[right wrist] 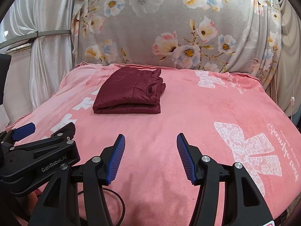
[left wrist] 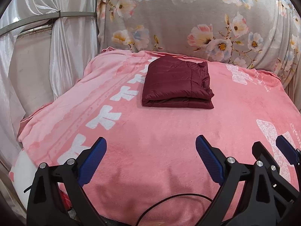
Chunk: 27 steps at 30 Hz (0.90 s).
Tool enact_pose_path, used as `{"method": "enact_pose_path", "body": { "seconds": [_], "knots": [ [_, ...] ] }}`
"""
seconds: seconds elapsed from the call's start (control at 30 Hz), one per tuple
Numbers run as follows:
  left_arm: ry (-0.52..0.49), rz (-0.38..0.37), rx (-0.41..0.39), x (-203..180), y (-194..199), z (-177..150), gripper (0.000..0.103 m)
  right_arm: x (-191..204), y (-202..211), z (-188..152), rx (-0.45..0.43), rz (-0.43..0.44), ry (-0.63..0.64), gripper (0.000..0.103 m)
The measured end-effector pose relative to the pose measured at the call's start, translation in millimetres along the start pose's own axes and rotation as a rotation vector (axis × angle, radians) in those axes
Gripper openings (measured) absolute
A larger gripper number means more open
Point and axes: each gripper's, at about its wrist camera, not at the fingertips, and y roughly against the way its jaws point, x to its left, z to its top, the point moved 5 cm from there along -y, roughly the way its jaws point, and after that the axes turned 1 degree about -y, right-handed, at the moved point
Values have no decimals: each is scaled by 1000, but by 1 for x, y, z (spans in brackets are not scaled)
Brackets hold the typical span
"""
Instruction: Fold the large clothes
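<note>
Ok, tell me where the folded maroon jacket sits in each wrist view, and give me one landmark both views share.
Left wrist view: the folded maroon jacket lies above centre on the pink blanket, beyond the open left gripper.
Right wrist view: the jacket lies left of centre on the blanket, beyond the open right gripper.
Shared landmark: the grey floral cloth behind the blanket, just past the jacket's far edge.

White "GenRobot.AI" lettering on the black body of the left gripper (right wrist: 22, 131), pale cursive script beside the bow prints on the pink blanket (right wrist: 207, 113), upside down and too blurred to read
</note>
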Motion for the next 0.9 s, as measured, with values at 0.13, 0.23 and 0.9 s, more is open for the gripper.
{"method": "enact_pose_path", "body": {
  "seconds": [0.13, 0.23, 0.9],
  "knots": [
    [-3, 6, 3, 2, -1, 0, 93, 0, 0, 0, 0, 0, 1, 56],
    [-3, 5, 7, 3, -2, 0, 93, 1, 0, 0, 1, -1, 1, 56],
    [-16, 21, 31, 7, -11, -4, 93, 0, -3, -8, 16, 9, 0, 56]
  ]
}}
